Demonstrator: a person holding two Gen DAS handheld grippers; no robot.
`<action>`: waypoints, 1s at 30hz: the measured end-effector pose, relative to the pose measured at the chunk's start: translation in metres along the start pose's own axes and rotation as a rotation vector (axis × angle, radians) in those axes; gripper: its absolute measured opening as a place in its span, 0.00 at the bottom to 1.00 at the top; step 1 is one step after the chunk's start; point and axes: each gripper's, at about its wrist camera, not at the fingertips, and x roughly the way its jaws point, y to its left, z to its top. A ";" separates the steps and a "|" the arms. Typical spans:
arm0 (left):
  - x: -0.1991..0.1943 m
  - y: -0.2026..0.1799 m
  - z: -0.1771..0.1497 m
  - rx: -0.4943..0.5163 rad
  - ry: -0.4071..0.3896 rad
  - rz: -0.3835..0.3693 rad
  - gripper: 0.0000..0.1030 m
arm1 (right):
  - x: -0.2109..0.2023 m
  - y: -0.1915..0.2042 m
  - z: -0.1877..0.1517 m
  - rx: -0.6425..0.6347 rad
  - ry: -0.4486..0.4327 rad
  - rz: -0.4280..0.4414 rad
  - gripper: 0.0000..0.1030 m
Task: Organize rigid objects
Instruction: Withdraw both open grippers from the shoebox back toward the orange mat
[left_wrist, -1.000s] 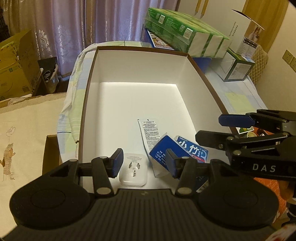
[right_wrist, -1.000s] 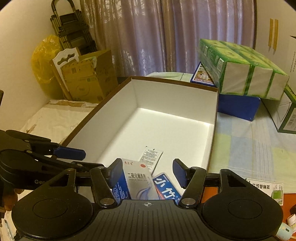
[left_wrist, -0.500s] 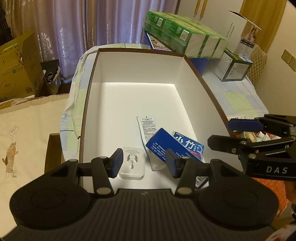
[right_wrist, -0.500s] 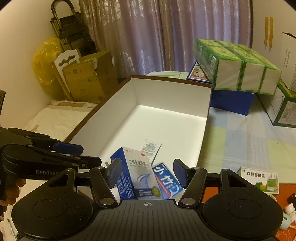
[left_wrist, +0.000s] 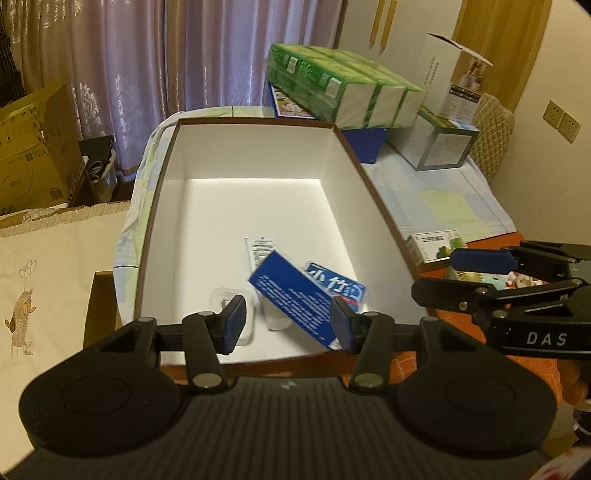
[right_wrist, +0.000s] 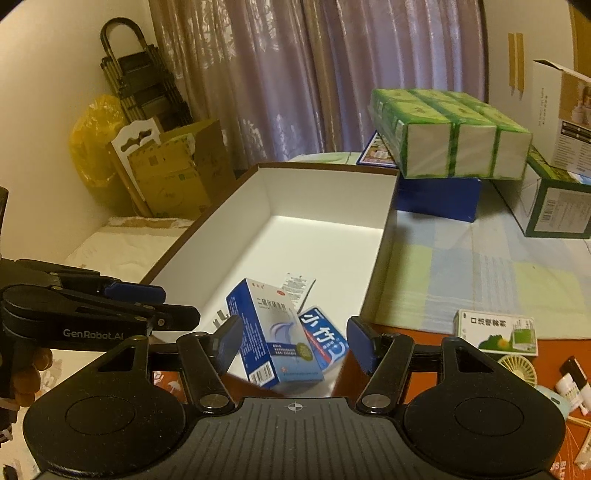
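A white box with a brown rim (left_wrist: 255, 123) (right_wrist: 325, 192) lies open on the table. At its near end lie a blue medicine box (left_wrist: 291, 295) (right_wrist: 273, 328), a blue toothpaste box (left_wrist: 336, 286) (right_wrist: 321, 338), a white sachet (left_wrist: 260, 247) (right_wrist: 297, 286) and a white plug adapter (left_wrist: 221, 301). My left gripper (left_wrist: 288, 328) (right_wrist: 177, 306) hangs open above the box's near rim and holds nothing. To its right, my right gripper (right_wrist: 295, 345) (left_wrist: 436, 275) is open too. The medicine box lies below it, free of the pads.
Green tissue packs (left_wrist: 343, 92) sit on a blue box (left_wrist: 364, 142) behind the white box, beside a green-and-white carton (left_wrist: 443, 147). A small green-and-white box (right_wrist: 496, 332) and small items (right_wrist: 569, 380) lie on the table at the right. Cardboard boxes (left_wrist: 33, 147) stand at the left.
Both grippers have drawn back and up from the white box. Its near rim now shows in the left wrist view, and the things inside look farther off.
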 end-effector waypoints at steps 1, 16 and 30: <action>-0.002 -0.004 -0.002 -0.002 -0.003 0.000 0.44 | -0.004 -0.001 -0.001 0.000 -0.002 0.003 0.58; -0.020 -0.076 -0.027 -0.032 -0.012 -0.009 0.44 | -0.058 -0.039 -0.034 -0.004 0.013 0.047 0.58; 0.005 -0.171 -0.034 0.032 0.044 -0.105 0.44 | -0.108 -0.115 -0.075 0.086 0.063 -0.008 0.58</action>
